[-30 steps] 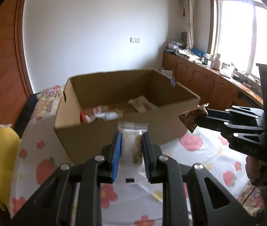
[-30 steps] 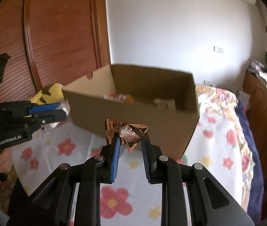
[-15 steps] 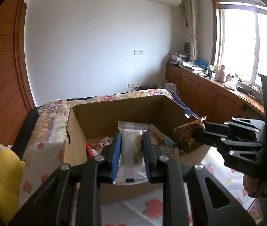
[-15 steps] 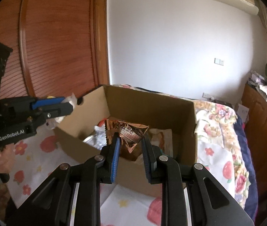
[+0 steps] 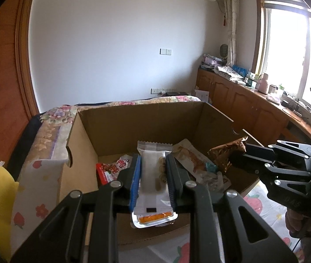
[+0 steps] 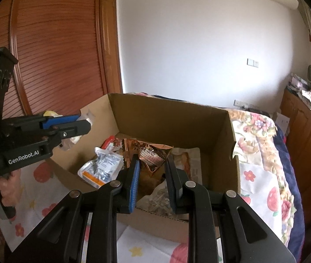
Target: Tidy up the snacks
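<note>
Left tool clamped on white snack packet, held over near side of cardboard box, likely so a release drops it inside. Right tool pinching crumpled copper foil wrapper, also above box interior. Red packet and other snacks already on box floor. Box rests on floral-sheeted bed; white wall, wooden cabinets and window beyond box.

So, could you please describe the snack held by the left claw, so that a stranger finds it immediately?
Find the open cardboard box on the flowered cloth. Over its near edge, the left claw pinches a long white packet that stands upright. Unlike the crumpled copper foil packet beside it in the right claw, it is flat and white, with an orange strip at its bottom.
</note>
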Available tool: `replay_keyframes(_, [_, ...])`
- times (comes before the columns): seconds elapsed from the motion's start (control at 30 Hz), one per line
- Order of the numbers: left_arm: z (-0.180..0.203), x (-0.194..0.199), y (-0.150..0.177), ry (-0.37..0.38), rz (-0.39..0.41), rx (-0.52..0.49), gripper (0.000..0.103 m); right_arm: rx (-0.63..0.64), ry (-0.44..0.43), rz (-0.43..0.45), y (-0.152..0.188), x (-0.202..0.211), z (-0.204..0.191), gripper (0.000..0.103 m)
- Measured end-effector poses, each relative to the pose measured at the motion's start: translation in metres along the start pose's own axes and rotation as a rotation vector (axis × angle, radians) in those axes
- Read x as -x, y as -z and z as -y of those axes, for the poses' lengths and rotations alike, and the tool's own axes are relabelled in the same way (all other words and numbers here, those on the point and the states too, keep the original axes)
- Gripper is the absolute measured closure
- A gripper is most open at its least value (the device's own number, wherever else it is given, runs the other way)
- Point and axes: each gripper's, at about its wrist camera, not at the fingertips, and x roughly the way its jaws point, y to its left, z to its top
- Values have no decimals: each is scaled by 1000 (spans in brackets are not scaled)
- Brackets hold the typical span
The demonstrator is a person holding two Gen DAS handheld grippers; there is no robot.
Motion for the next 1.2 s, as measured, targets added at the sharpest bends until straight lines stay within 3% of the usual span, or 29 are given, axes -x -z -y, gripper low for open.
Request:
replay_keyframes(0.43, [0, -10, 8, -9, -23, 8, 80, -15, -7, -27, 0, -11, 2, 81])
replay_keyframes(0.53, [2, -10, 9, -25, -17, 7, 70, -16, -3, -32, 0, -13, 2, 75])
replay_keyframes(0.63, [4, -8, 10, -46, -21, 11, 66, -21, 3, -25, 1, -11, 1, 60])
replay_keyframes(0.67, [4, -7, 11, -50, -23, 13, 66, -21, 4, -23, 1, -10, 1, 60])
replay_keyframes(0.9, [23, 41, 30, -61, -6, 11, 64, -36, 18, 2, 13, 37, -12, 59])
replay_keyframes(1.2, [53, 125, 88, -110, 25, -16, 61, -69, 73, 11, 67, 114, -45, 56])
